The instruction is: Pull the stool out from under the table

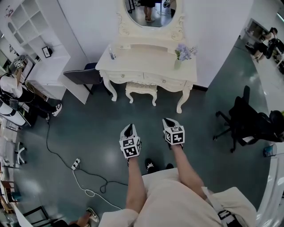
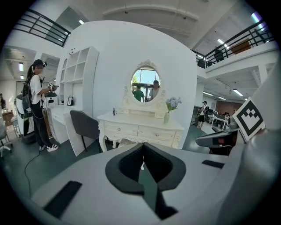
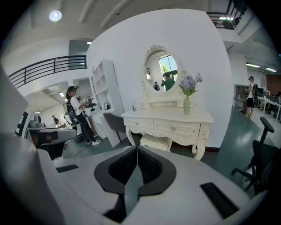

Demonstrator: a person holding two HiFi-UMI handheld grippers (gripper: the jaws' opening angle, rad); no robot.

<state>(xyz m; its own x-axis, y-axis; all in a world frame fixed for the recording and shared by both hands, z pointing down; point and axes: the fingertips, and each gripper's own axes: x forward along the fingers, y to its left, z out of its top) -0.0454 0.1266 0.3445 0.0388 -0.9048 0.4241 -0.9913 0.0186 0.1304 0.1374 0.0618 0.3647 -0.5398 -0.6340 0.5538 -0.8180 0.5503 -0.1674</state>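
Note:
A cream stool [image 1: 141, 90] with carved legs stands tucked under the front of a cream dressing table [image 1: 146, 66]. The right gripper view shows the stool [image 3: 156, 141] below the table's drawers [image 3: 169, 127]; in the left gripper view only a sliver of it [image 2: 127, 141] peeks above the jaws, under the table [image 2: 140, 127]. My left gripper [image 1: 128, 128] and right gripper [image 1: 168, 120] hover over the floor, well short of the stool, both pointing toward it. Both are shut with nothing between the jaws, as the left gripper [image 2: 142, 147] and right gripper [image 3: 137, 149] show in their own views.
An oval mirror [image 1: 149, 11] and a vase of purple flowers [image 1: 182, 54] sit on the table. A dark chair [image 1: 82, 76] stands left of it, a black office chair [image 1: 242, 117] at right. A white cable and power strip [image 1: 76, 164] lie on the floor. A person [image 2: 37, 105] stands at left.

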